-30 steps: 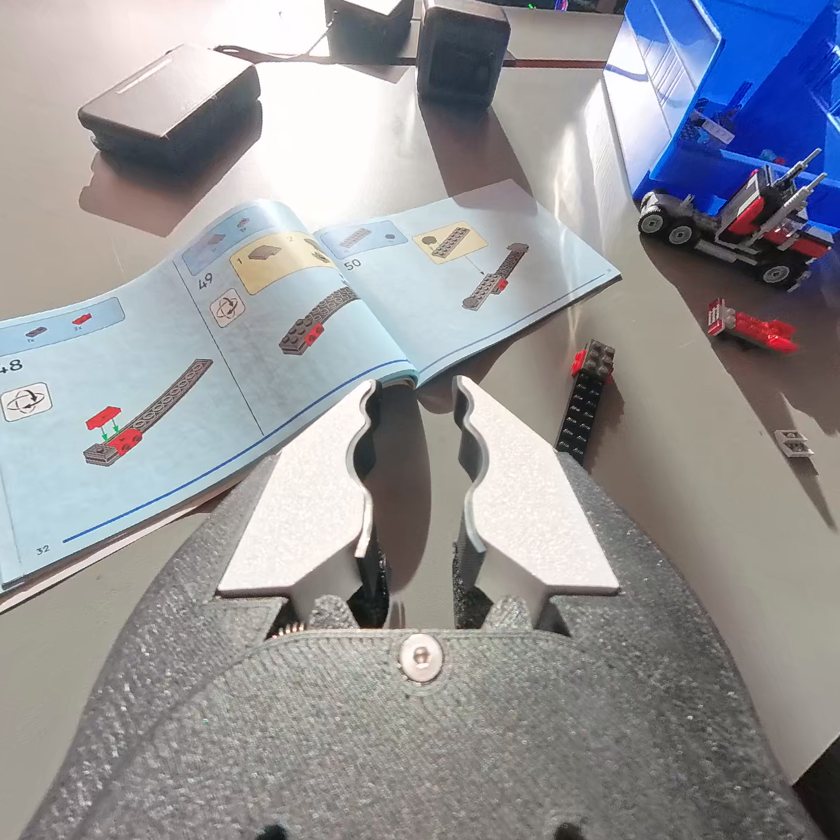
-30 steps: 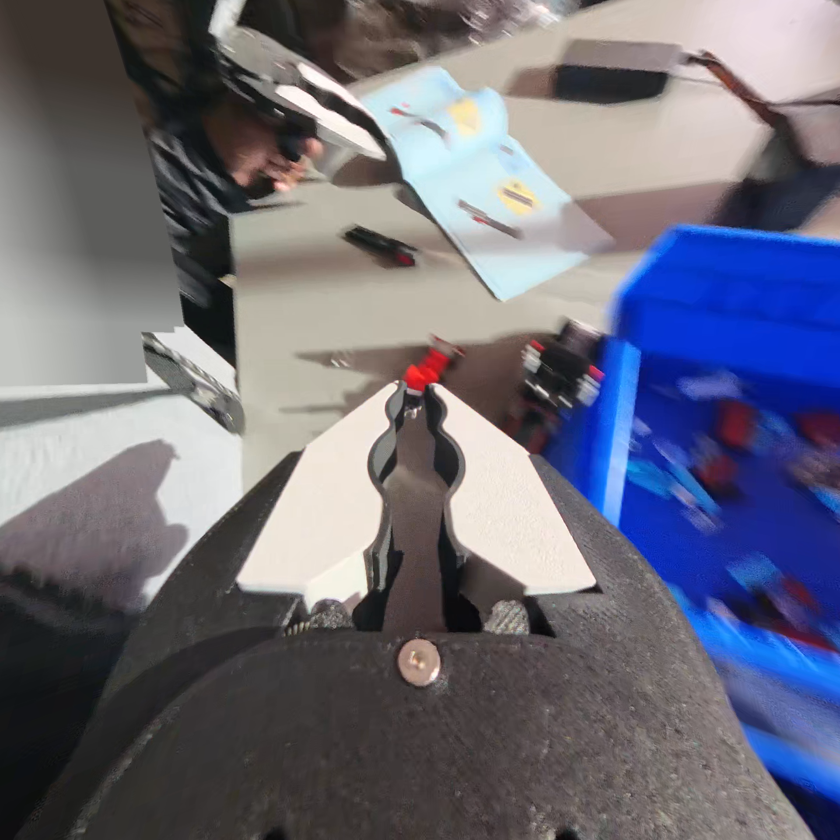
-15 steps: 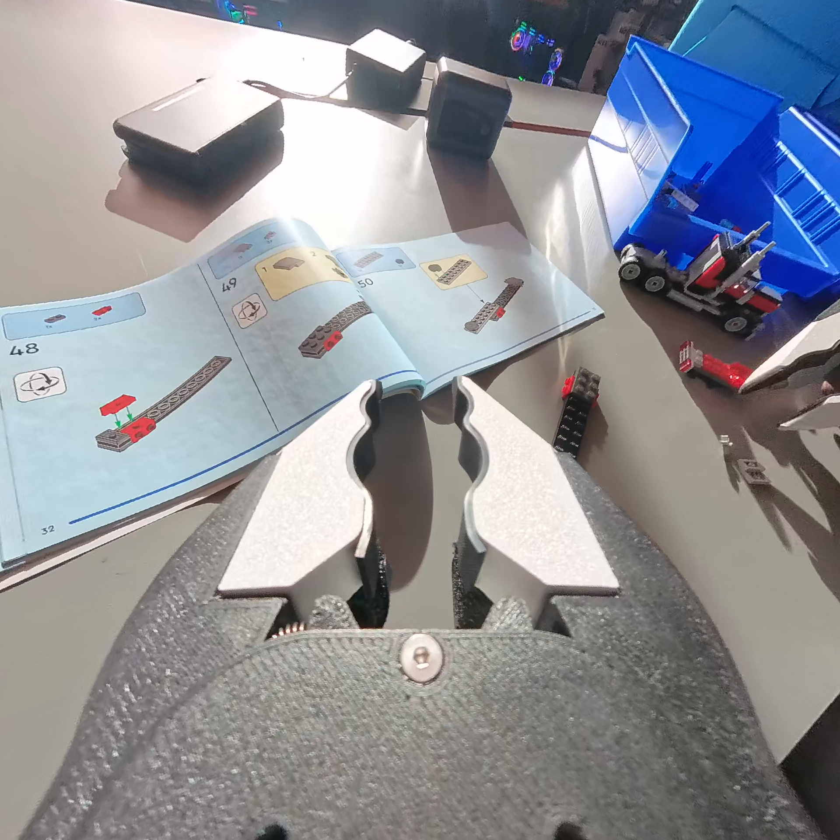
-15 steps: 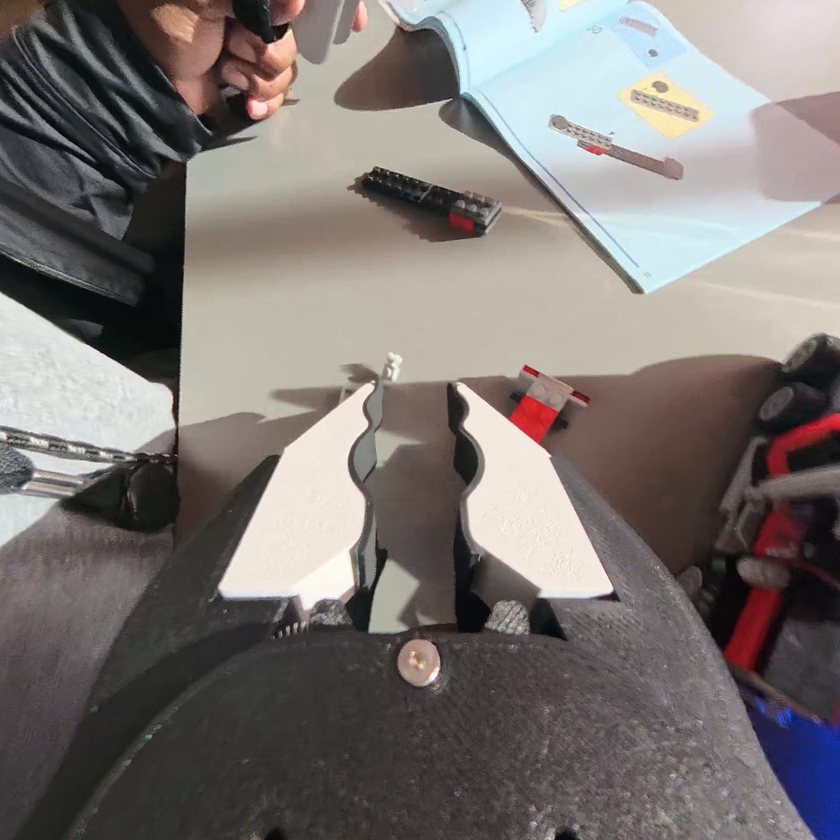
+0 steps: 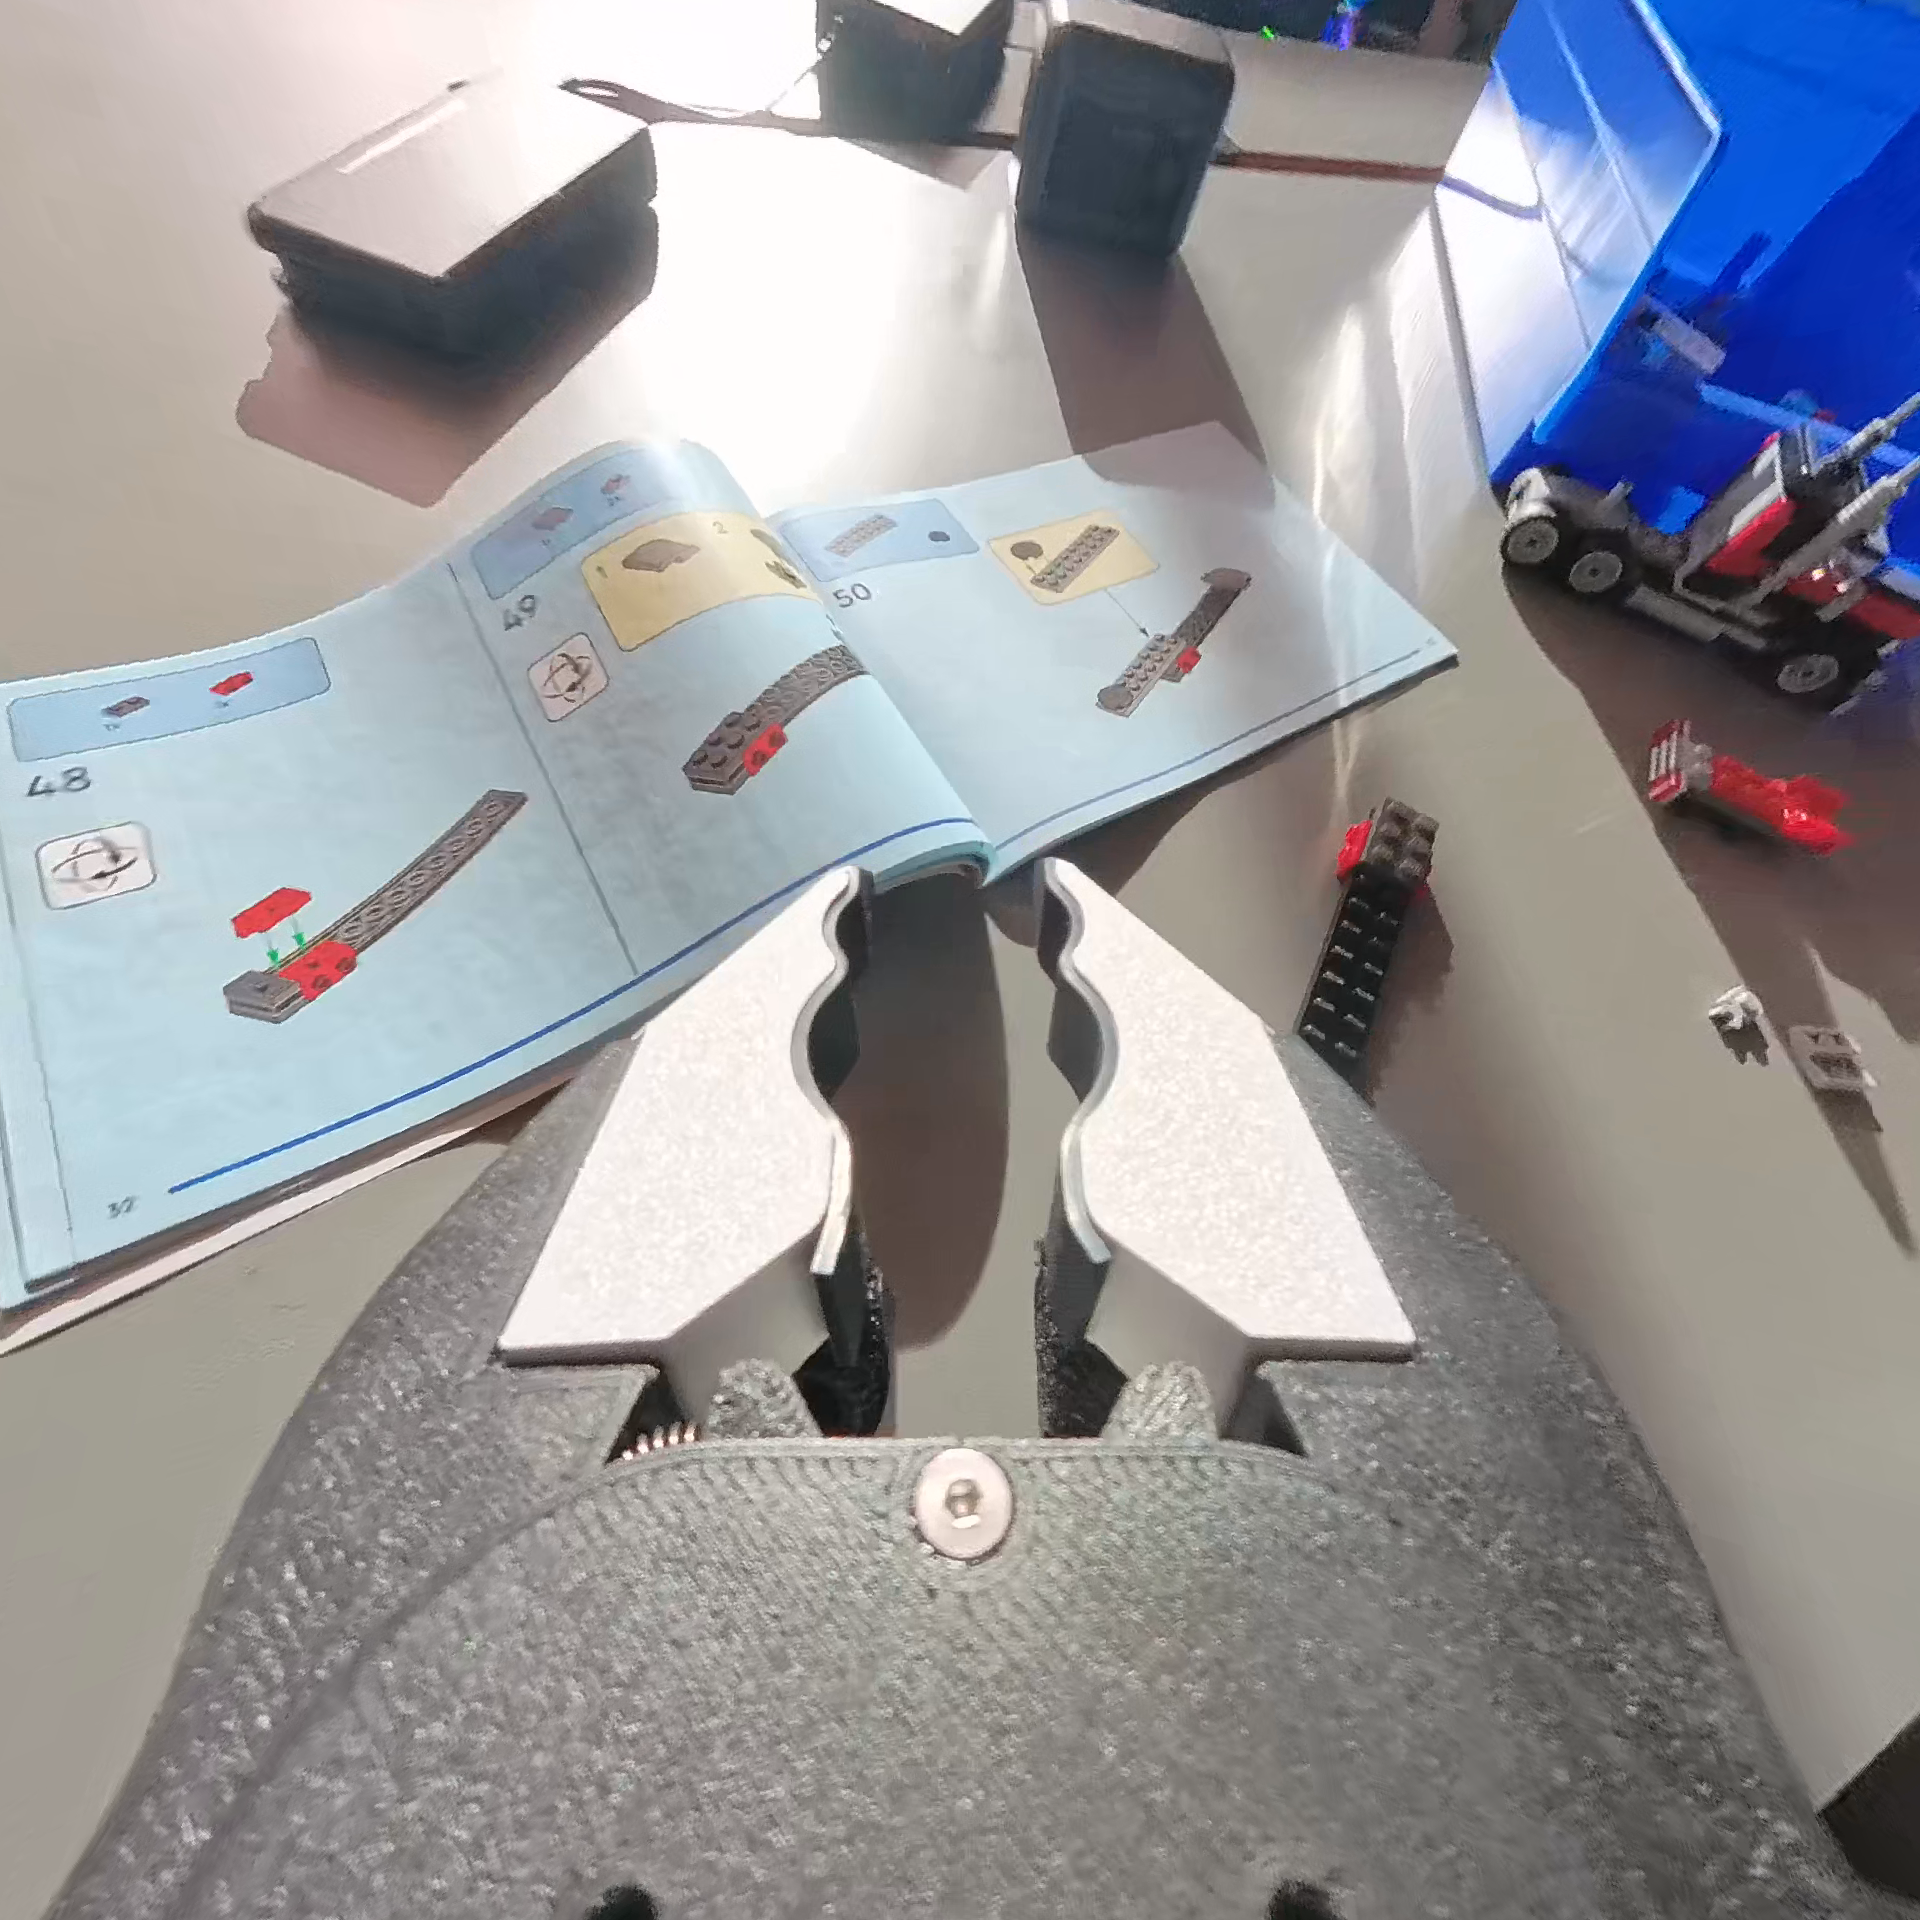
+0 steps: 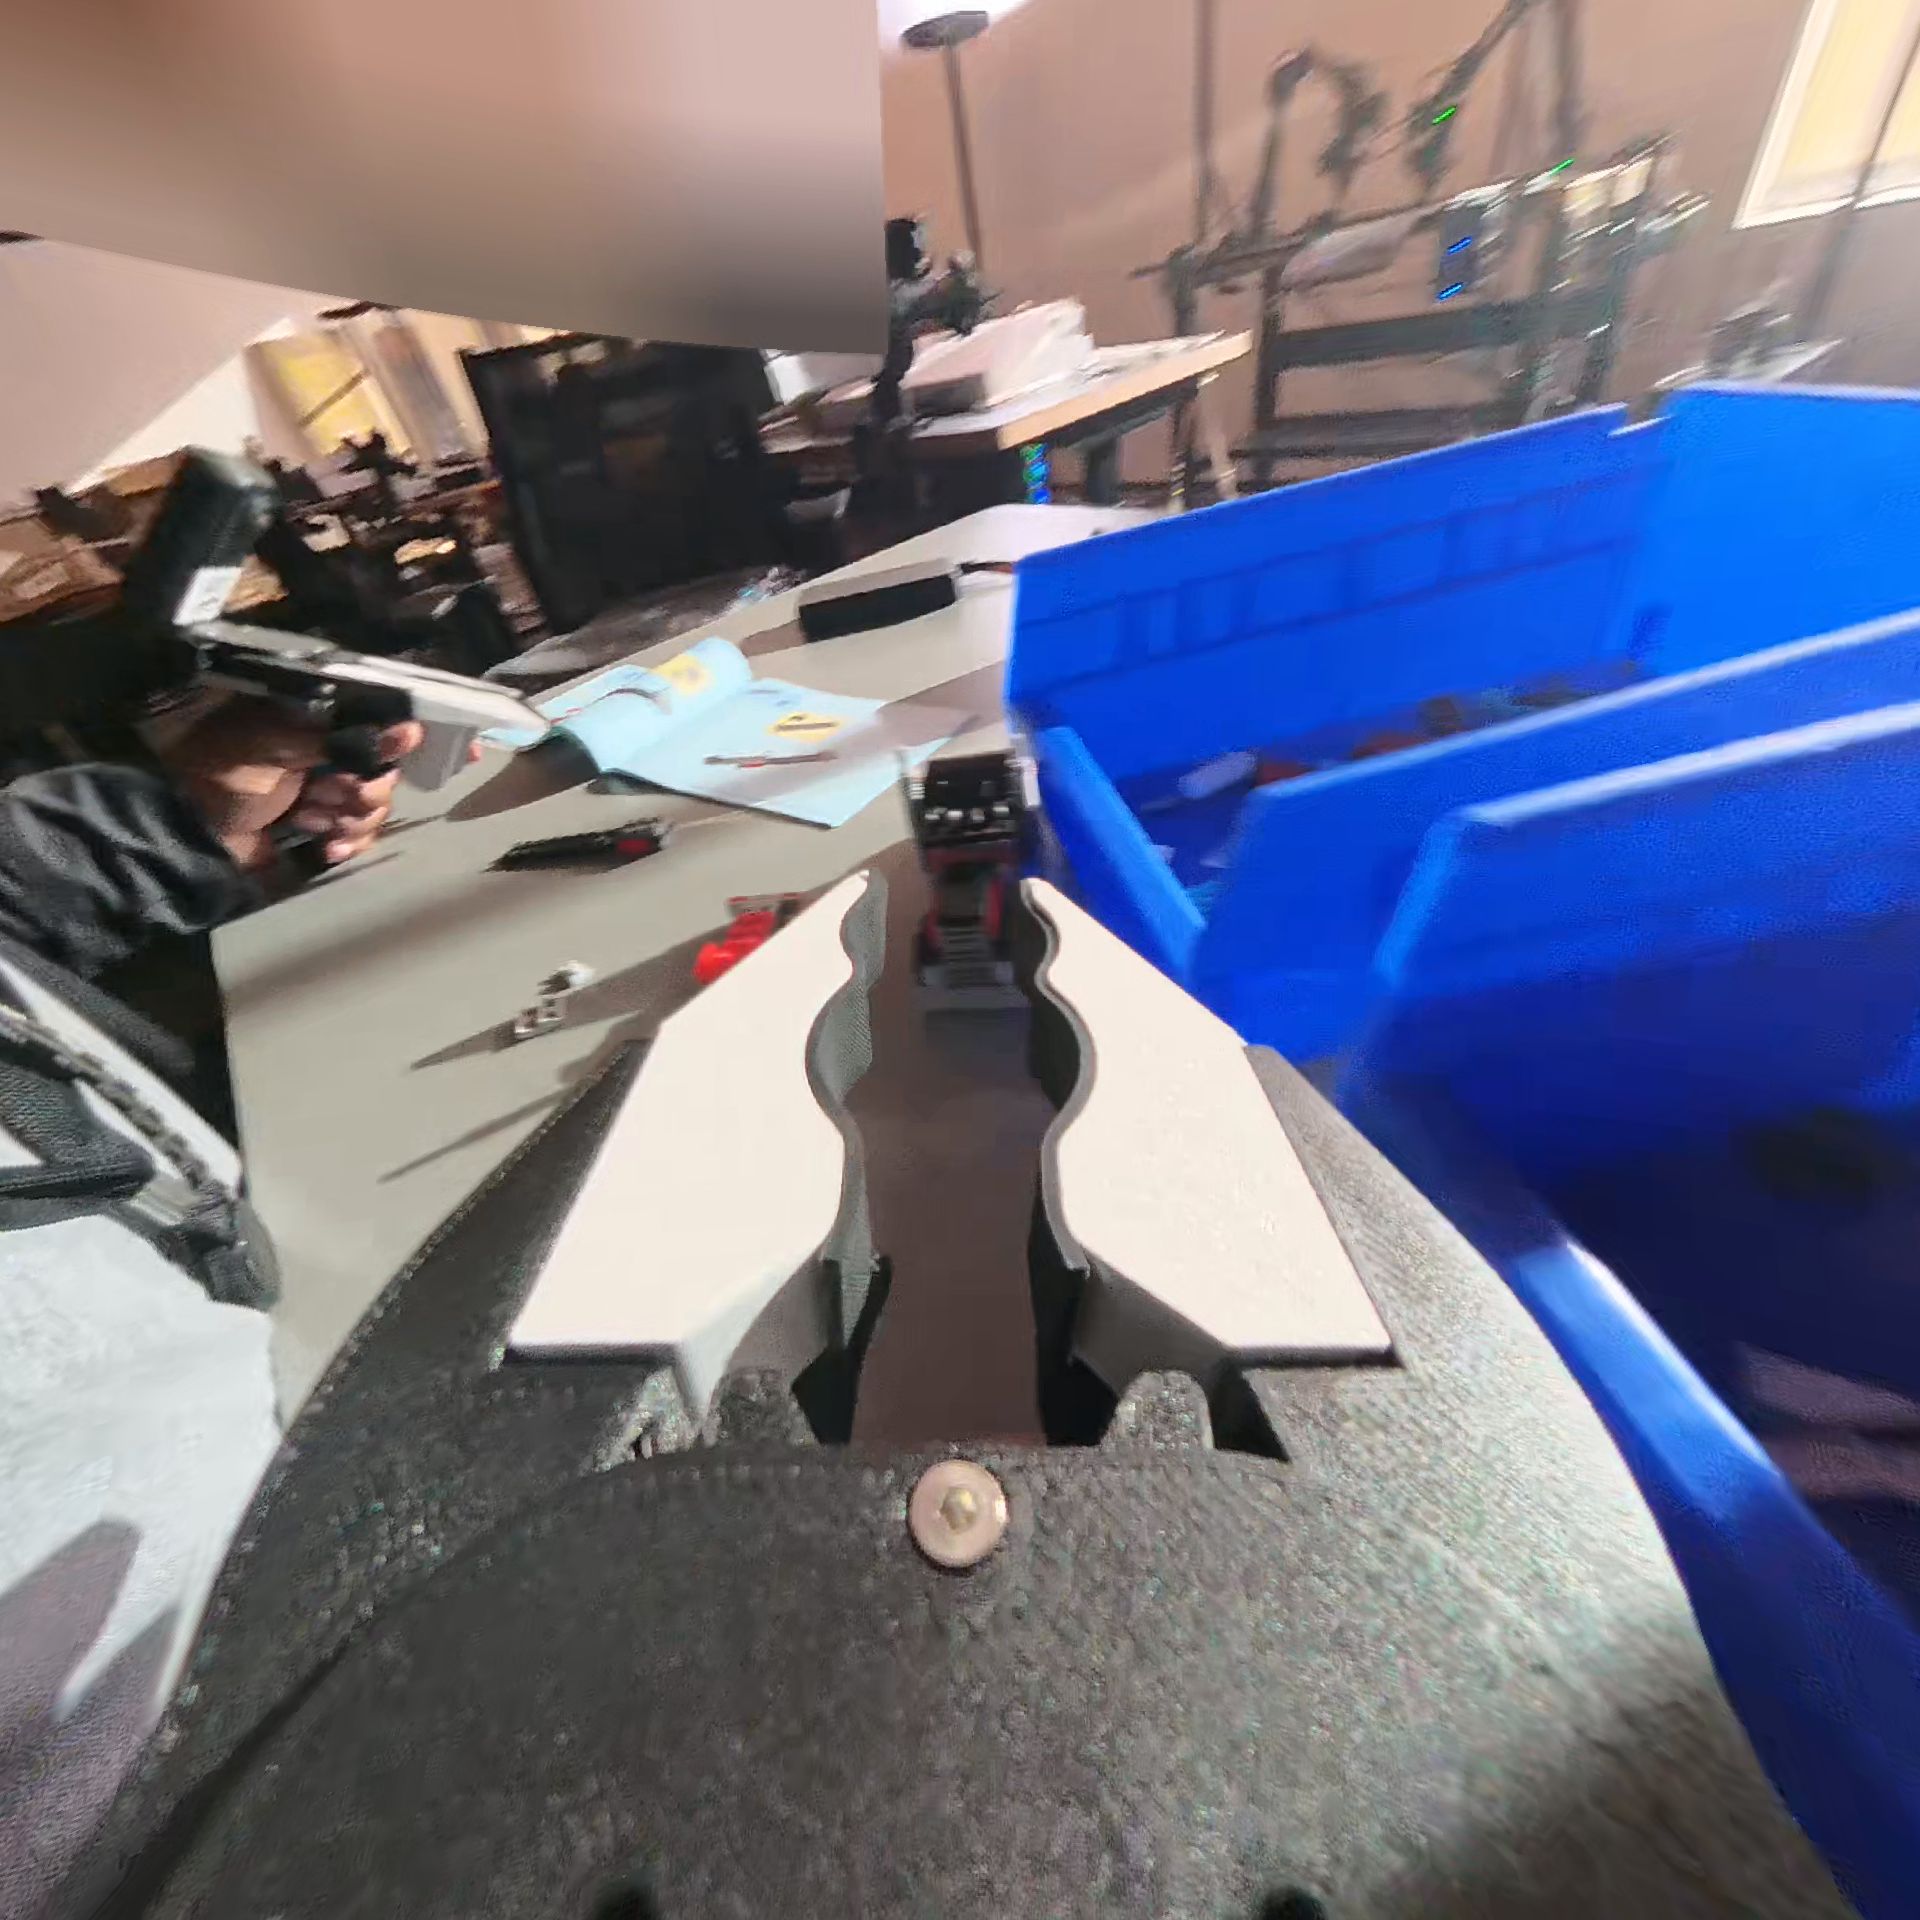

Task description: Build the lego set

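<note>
My left gripper [image 5: 951, 883] is open and empty, hovering at the near edge of the open instruction booklet [image 5: 665, 748]. A long black plate with a dark grey and red end [image 5: 1366, 935] lies just right of it. Farther right lie a red sub-assembly [image 5: 1745, 795], two small grey pieces [image 5: 1782, 1039] and the red and black truck [image 5: 1725, 566]. My right gripper [image 6: 948, 888] is open and empty, level over the table, pointing at the truck [image 6: 966, 862]. The red sub-assembly [image 6: 738, 940] and small grey pieces [image 6: 551, 1003] lie left of it.
Blue bins [image 5: 1704, 208] stand at the right; in the right wrist view they [image 6: 1507, 779] are close beside my right gripper. Black boxes [image 5: 457, 218] and cables sit at the table's back. The table edge [image 5: 1849, 1455] runs near right. A person's hand [image 6: 312, 779] holds the left gripper. Some 40 cm of space lies between my two pairs of fingers. The right tips stand about 20 cm off the red sub-assembly [image 5: 1745, 795].
My right gripper opened, dropped the small grey piece on the table, then tilted up from looking down to looking level toward the truck and bins. The left gripper shifted only slightly, staying open.
</note>
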### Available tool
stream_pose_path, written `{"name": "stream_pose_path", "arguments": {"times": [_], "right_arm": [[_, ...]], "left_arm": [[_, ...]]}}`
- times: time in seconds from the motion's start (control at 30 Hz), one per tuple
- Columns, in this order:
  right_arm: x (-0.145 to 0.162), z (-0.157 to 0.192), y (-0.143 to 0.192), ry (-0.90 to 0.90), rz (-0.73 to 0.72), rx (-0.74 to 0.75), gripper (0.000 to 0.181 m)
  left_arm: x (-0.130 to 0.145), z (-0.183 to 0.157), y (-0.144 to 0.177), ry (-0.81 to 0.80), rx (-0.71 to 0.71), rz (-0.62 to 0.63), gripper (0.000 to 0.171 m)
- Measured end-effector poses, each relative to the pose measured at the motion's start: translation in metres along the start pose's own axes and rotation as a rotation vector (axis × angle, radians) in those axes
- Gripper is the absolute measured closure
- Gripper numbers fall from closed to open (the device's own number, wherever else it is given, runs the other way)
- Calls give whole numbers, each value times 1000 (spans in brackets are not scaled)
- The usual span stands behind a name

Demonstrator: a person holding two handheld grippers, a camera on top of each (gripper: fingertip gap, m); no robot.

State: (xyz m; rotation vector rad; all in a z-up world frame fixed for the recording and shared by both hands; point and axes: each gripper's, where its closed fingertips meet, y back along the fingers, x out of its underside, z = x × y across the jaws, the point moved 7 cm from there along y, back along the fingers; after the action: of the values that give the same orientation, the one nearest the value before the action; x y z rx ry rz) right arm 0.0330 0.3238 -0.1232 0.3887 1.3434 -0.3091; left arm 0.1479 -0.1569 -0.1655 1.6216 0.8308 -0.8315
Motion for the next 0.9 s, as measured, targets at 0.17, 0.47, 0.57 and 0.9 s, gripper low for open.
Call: {"name": "stream_pose_path", "arguments": {"times": [0.17, 0.47, 0.57, 0.9], "right_arm": [[5, -33, 41, -32, -16, 182, 158], [1, -47, 63, -202, -142, 96, 163], [2, -49, 62, -223, -128, 96, 164], [6, -55, 57, -253, -79, 141, 166]], "left_arm": [[1, -2, -6, -15, 21, 41, 140], [0, 2, -7, 9, -24, 35, 141], [0, 4, -8, 25, -36, 44, 141], [0, 7, -9, 68, 0, 49, 142]]}}
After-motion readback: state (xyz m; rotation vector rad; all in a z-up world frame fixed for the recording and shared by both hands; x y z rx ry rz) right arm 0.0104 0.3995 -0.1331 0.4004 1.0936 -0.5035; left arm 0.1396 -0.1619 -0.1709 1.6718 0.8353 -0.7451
